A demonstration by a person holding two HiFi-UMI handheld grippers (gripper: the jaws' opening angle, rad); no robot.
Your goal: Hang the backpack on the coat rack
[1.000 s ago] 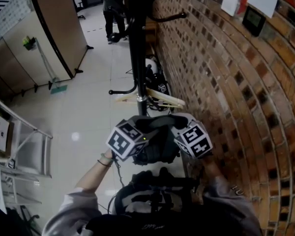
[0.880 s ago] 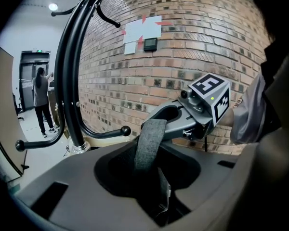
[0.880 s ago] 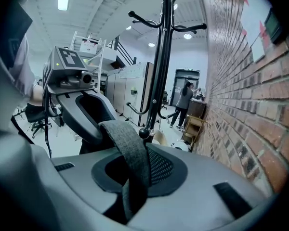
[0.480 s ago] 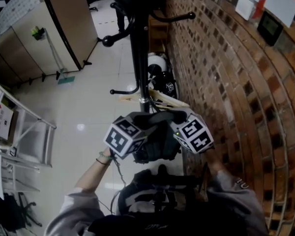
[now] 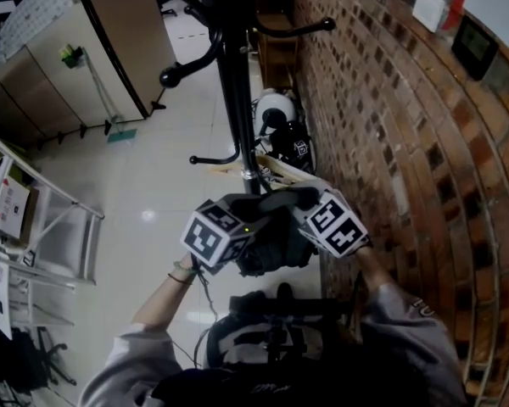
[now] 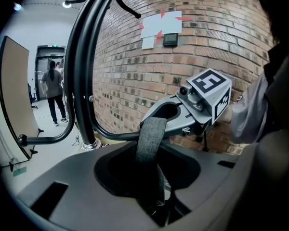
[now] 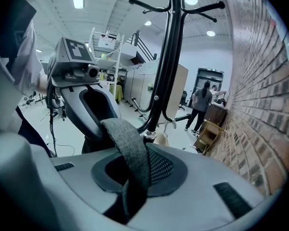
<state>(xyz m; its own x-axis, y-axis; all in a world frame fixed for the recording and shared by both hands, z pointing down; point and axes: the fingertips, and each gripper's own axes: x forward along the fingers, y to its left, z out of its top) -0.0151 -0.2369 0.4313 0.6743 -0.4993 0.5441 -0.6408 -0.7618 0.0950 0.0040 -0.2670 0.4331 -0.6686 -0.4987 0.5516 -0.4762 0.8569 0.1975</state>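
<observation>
The backpack [image 5: 267, 346] hangs nearest, just below the person's chest, dangling from its grey handle [image 6: 151, 138]. The left gripper [image 6: 151, 177] has its fingers clamped on one side of that loop and the right gripper [image 7: 135, 179] has its fingers clamped on the other. The handle arches between them as an open bow, probably so a hook can pass through it. Both grippers aim slightly downward at the coat rack [image 5: 232, 100] just ahead. Its low hook [image 5: 210, 158] looks closest, and higher arms spread above. The brick wall [image 5: 390, 142] runs close behind the pole, so the approach likely comes from the open floor [image 5: 153, 193] side.
</observation>
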